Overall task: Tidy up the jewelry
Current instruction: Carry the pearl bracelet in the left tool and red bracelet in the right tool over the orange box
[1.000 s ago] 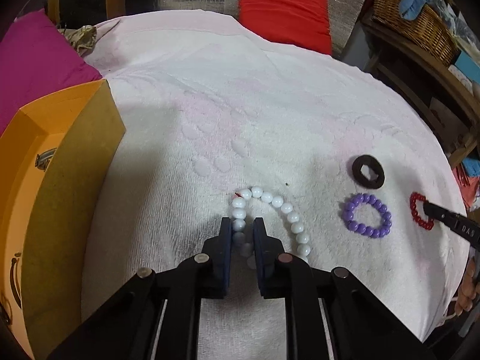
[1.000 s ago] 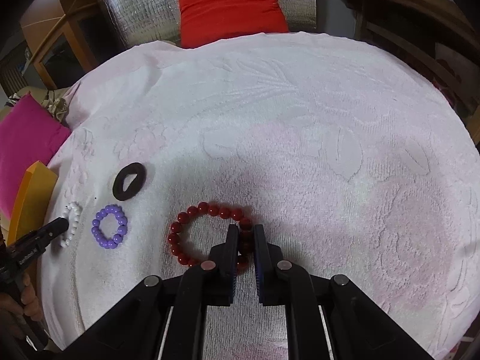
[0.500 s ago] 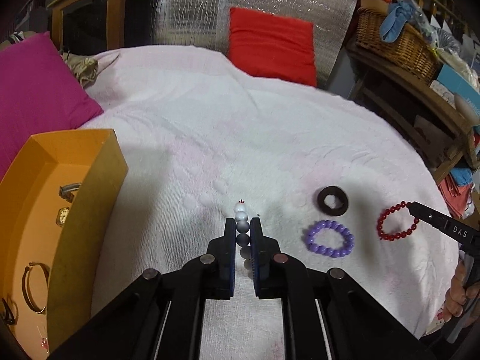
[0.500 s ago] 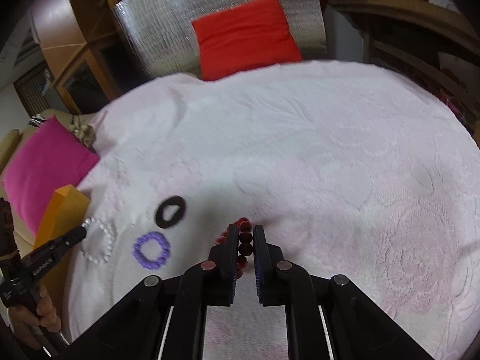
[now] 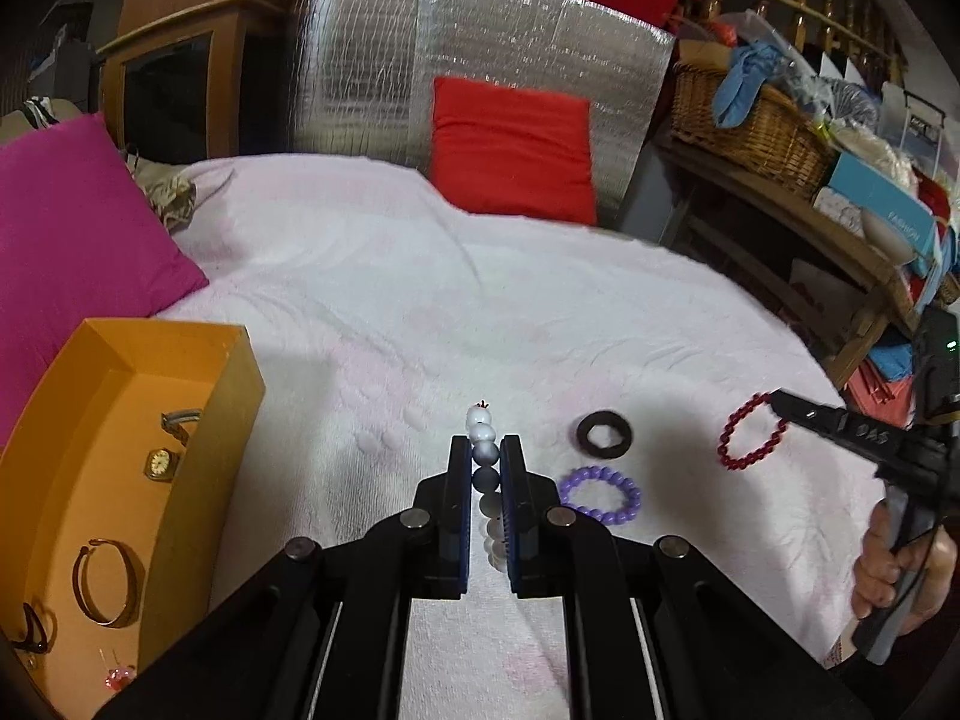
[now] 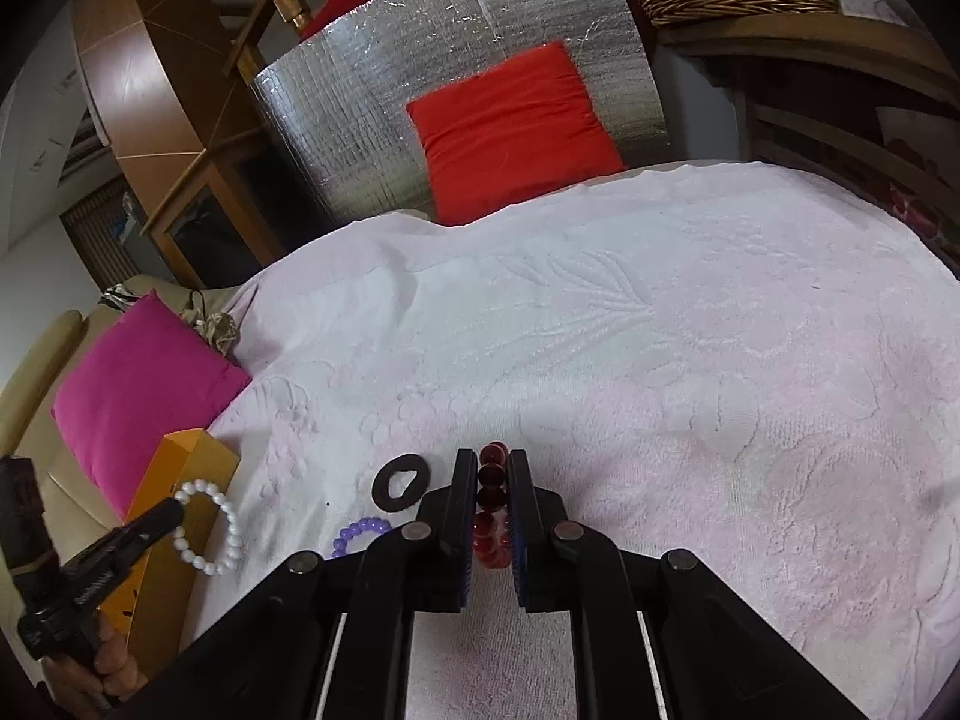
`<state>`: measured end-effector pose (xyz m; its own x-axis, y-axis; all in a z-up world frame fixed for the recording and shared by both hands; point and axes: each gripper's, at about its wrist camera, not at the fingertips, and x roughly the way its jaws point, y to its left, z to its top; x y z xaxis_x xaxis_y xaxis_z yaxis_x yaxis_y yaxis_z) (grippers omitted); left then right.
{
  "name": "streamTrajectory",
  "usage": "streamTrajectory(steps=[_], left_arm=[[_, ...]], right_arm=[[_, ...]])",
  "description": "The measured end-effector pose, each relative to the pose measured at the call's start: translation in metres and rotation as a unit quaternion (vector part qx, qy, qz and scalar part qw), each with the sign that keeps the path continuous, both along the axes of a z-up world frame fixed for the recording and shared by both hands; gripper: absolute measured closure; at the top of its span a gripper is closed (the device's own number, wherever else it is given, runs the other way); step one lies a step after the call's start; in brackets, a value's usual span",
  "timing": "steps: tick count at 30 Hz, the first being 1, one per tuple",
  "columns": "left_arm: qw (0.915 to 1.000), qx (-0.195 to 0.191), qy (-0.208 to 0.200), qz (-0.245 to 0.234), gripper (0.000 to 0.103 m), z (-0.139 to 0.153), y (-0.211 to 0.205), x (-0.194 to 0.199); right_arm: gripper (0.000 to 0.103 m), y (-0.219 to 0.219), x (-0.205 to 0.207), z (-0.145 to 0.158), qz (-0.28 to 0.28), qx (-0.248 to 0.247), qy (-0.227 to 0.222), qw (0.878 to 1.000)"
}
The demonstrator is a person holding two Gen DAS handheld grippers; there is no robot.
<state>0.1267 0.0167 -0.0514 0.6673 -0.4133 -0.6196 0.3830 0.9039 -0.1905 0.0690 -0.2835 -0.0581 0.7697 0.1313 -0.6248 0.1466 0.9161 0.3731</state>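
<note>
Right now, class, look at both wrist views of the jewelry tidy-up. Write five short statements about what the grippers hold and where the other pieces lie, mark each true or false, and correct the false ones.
1. The left gripper is shut on the white bead bracelet. True.
2. The right gripper is open, with nothing between its fingers. False: it is shut on the red bead bracelet.
3. The purple bead bracelet lies inside the orange box. False: it lies on the white bedspread, outside the box.
4. The dark ring lies on the bedspread, beyond the purple bracelet in the left wrist view. True.
5. The orange box has nothing in it. False: it holds a wristwatch and a bangle.
</note>
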Motion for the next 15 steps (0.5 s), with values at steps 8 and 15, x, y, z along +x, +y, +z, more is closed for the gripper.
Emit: streamTrajectory(steps=[8, 15], left_arm=[[0.9998, -0.011, -0.016, 0.005, 0.094, 0.013, 0.014, -0.015], [0.9992, -0.026, -0.028, 0.015, 0.094, 0.024, 0.038, -0.029]], right_arm=[[0.092, 0.040, 0.001, 0.014, 0.033, -0.011, -0.023, 0.999], [0.092, 0.085, 0.007, 0.017, 0.060, -0.014, -0.030, 0.998]])
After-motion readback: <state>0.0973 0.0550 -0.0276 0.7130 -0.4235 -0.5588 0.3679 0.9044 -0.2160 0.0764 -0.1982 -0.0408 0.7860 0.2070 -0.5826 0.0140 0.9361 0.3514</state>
